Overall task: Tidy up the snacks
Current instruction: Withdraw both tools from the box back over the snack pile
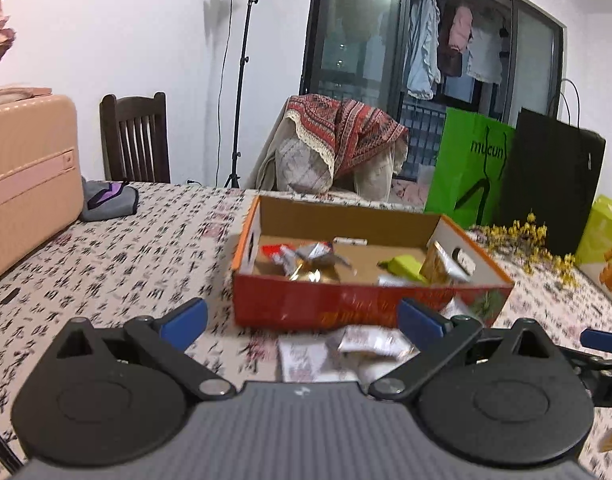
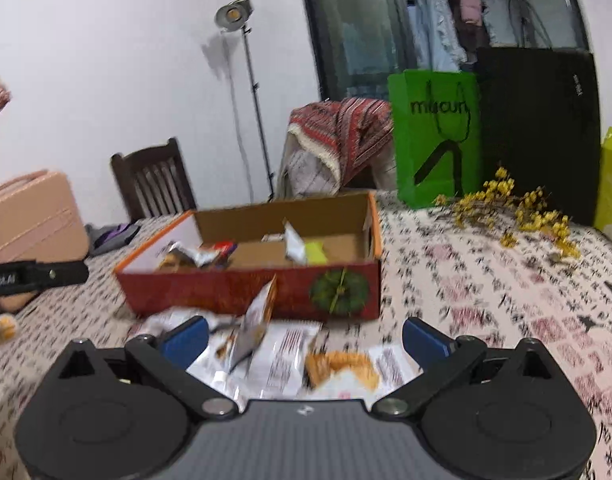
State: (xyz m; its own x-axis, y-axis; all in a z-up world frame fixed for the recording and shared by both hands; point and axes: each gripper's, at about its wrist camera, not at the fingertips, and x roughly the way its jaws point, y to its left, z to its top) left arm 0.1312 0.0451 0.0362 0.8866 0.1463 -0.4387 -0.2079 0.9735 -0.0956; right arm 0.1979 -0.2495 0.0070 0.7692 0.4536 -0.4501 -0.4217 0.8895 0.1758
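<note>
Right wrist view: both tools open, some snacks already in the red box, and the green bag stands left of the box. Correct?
Not quite. In the right wrist view the green bag stands behind and right of the red box. The rest holds.

— Where's the box (image 2: 250, 280)?
— On the table (image 2: 485, 280), some snacks (image 2: 202, 256) inside. More packets (image 2: 290, 356) lie before it.
— Behind?
— Bags (image 2: 433, 140) stand at the right, flowers (image 2: 505, 208) before them.

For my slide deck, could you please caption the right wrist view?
Open right gripper above loose snack packets before a red cardboard box on the patterned tablecloth.
</note>
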